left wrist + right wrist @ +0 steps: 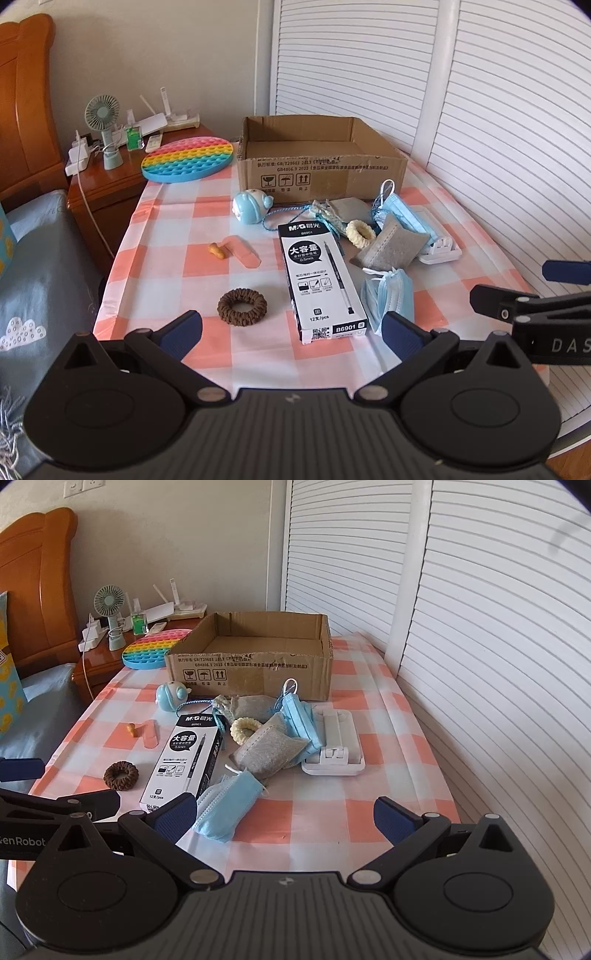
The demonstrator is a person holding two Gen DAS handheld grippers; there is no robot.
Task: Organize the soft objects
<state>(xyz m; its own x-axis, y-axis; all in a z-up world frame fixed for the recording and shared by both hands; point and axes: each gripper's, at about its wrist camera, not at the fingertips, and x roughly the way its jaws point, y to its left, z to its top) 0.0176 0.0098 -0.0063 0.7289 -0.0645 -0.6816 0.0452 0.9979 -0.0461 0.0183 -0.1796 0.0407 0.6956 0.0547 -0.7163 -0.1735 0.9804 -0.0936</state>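
Black arms tipped with blue pads are seen on both tools. The left hand-held gripper (291, 332) is spread wide and grasps nothing; it is held above the near edge of the desk (177, 206), with a brown scrunchie (242, 306) and a pen box (320, 282) framed between its fingers. The right hand-held gripper (284, 819) is likewise spread wide and empty, with a crumpled blue face mask (227, 806) lying just beside its left pad.

"M&G" and "B6901" are printed on the pen box, along with "0.5mm" and "12" pcs. "GB/T29601" and shipping symbols are printed on the front wall of the open cardboard box (255, 670) at the far side. "enRobot" is read on the left tool in the right wrist view, "DAS" on the right tool in the left.

Grey sachets (267, 749), a cream scrunchie (243, 729) and a second mask (301, 722) are heaped between the pen box and a white stand (338, 747).
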